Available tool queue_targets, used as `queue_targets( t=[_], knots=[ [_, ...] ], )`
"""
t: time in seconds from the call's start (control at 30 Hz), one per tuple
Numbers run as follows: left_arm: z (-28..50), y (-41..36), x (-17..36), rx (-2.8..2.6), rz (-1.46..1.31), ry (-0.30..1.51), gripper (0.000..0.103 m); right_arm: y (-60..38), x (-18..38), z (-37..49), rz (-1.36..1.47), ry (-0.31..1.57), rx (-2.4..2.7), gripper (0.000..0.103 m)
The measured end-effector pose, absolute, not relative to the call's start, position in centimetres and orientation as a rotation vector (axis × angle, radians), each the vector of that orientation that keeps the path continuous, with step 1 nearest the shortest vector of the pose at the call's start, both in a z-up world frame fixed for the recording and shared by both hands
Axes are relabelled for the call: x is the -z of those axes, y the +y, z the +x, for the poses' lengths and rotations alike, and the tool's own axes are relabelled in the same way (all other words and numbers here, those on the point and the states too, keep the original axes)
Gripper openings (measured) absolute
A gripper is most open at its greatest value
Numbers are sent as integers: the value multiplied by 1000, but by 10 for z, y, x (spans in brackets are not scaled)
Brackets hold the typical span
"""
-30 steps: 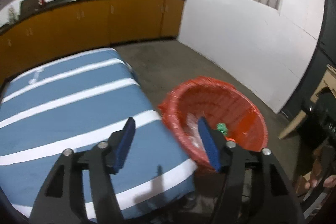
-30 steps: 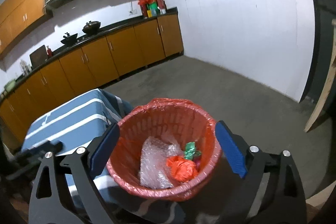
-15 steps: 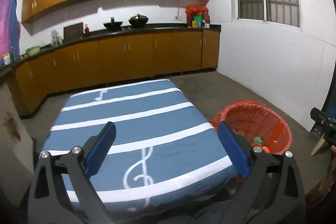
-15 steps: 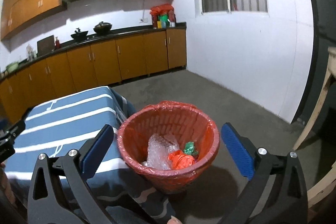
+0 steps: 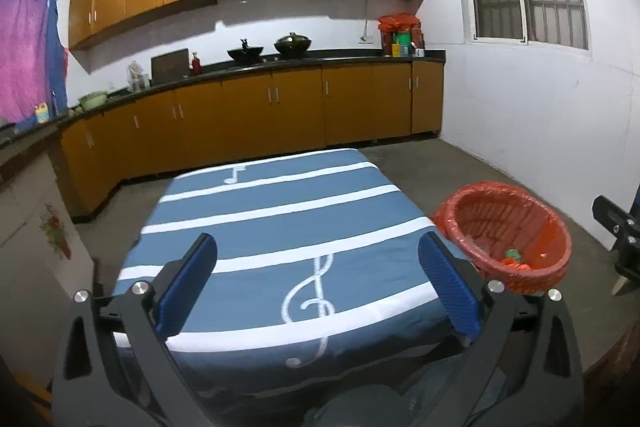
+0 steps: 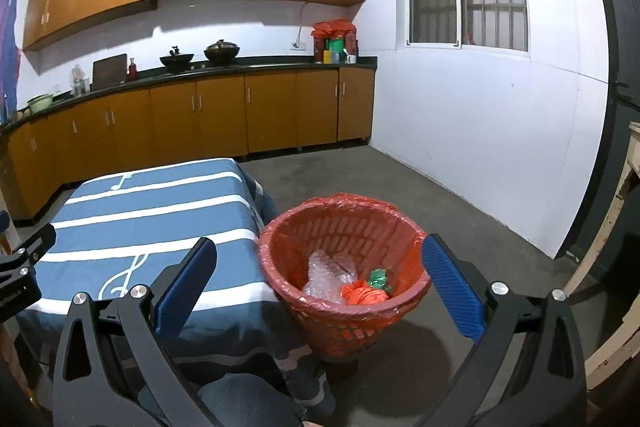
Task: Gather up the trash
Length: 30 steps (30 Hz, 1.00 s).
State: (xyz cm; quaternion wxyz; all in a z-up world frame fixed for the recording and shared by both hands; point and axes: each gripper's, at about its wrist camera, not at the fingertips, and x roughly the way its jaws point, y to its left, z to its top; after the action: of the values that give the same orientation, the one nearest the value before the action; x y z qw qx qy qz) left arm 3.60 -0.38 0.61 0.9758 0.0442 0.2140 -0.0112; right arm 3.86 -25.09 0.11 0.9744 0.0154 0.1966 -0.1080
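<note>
1. Two grippers are held above and short of the near edge of the table (image 5: 280, 211), which is draped in a blue cloth with white stripes and music signs; no trash can be seen on its top in either view
2. Just off the table's right edge a red basket (image 6: 344, 227) is placed on the floor, lined with a red bag, so that refuse gathered from the cloth can be dropped in with a short sideways reach; this is a judgement from how it is set
3. Inside the basket the collected trash is found: crumpled clear plastic wrap (image 6: 330, 275), a wadded orange bag (image 6: 364, 295) and a small green wrapper (image 6: 378, 277), all lying at the bottom toward the near wall
4. With the trash in the basket and the table top bare, the task is judged to be done or nearly so
5. The left gripper (image 5: 316, 283) is spread to its widest, its jaws having just been opening; nothing is between the blue pads and nothing is touched, only the cloth being seen beyond them
6. The right gripper (image 6: 320, 287) is likewise released and spread wide, its jaws having just been opening; the basket is framed between the pads in the view, yet it is not pressed or gripped, and nothing is carried
</note>
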Motion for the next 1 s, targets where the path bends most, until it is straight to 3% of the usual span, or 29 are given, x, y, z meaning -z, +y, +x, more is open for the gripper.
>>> queue_targets(
  t=[1.0],
  knots=[
    [5, 6, 0, -2, 53, 428, 99, -227, 9, 16, -7, 402, 232, 101]
  ],
)
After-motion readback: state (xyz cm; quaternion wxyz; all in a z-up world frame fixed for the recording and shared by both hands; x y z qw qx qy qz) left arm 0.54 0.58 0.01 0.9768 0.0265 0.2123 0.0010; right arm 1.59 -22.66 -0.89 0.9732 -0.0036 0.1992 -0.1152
